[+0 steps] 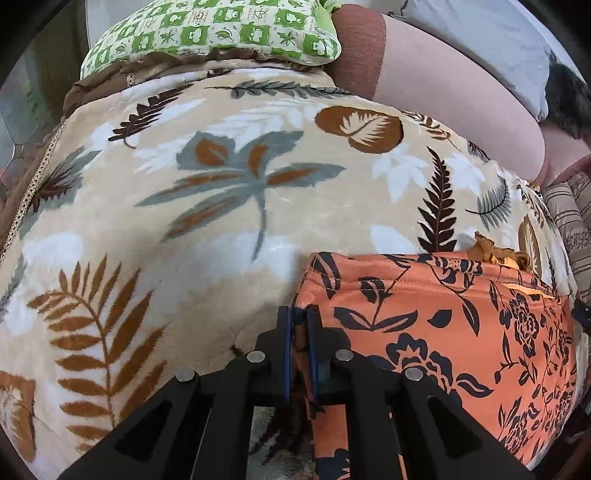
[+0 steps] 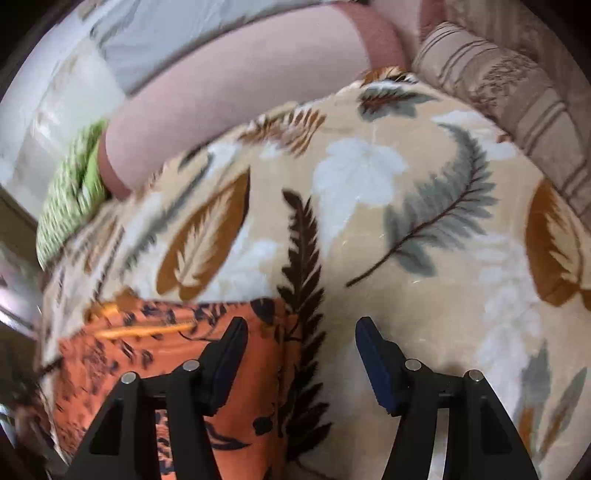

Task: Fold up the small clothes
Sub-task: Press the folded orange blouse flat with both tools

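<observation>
Left tool [image 1: 299, 314] angled downward with jaws pinched together; right tool [image 2: 301, 332] angled downward, jaws spread apart

A leaf-print blanket [image 1: 207, 192] covers the bed beside a green-checked pillow [image 1: 221, 33].

Your right gripper [image 2: 301, 341] points down at the bed with its jaws spread apart and nothing between the pads. Its left finger [image 2: 225, 354] hangs over the orange floral garment [image 2: 147, 347], which lies flat on the leaf-print blanket [image 2: 369, 221] at the lower left; the right finger [image 2: 376, 354] is over bare blanket. The garment's right edge runs beside a dark brown fern in the print. A green checked pillow [image 2: 70, 206], blurred, sits at the blanket's far left edge, a pink and brown bolster [image 2: 229, 96] lies behind it, and a striped beige cushion [image 2: 517, 103] is at upper right
</observation>
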Demonstrator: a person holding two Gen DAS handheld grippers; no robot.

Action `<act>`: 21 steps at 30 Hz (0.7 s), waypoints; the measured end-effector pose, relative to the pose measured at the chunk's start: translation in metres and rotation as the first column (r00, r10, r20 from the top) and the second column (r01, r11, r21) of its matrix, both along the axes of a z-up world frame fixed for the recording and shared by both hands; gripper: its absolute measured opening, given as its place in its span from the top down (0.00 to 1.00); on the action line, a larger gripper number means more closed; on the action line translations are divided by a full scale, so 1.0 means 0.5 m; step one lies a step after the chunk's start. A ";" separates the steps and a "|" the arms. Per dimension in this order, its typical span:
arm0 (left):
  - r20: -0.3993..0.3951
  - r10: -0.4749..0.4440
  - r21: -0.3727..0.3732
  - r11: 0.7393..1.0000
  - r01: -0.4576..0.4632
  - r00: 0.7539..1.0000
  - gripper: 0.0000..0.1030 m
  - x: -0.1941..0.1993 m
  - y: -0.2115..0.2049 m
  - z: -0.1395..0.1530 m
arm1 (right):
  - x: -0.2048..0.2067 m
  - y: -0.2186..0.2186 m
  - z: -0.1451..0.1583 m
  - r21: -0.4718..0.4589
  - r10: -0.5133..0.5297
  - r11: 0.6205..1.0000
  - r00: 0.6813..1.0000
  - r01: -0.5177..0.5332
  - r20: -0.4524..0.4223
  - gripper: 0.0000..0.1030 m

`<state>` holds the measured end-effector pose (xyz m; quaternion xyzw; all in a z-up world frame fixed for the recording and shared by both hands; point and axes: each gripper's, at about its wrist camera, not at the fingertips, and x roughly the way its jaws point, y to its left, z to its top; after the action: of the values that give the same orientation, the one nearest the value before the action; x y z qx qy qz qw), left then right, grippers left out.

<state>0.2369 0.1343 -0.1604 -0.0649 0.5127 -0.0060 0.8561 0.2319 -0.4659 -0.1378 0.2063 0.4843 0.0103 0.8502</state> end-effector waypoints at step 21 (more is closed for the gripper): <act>0.205 -0.019 0.071 0.997 0.004 0.979 0.50 -0.170 -0.074 0.109 | -0.006 0.225 0.092 -0.063 0.307 0.950 0.951 -0.306 0.019 0.28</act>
<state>0.1518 0.0972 -0.1059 -0.0307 0.4216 0.0005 0.9062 0.2288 -0.3534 -0.0917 0.1030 0.4981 0.1308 0.8510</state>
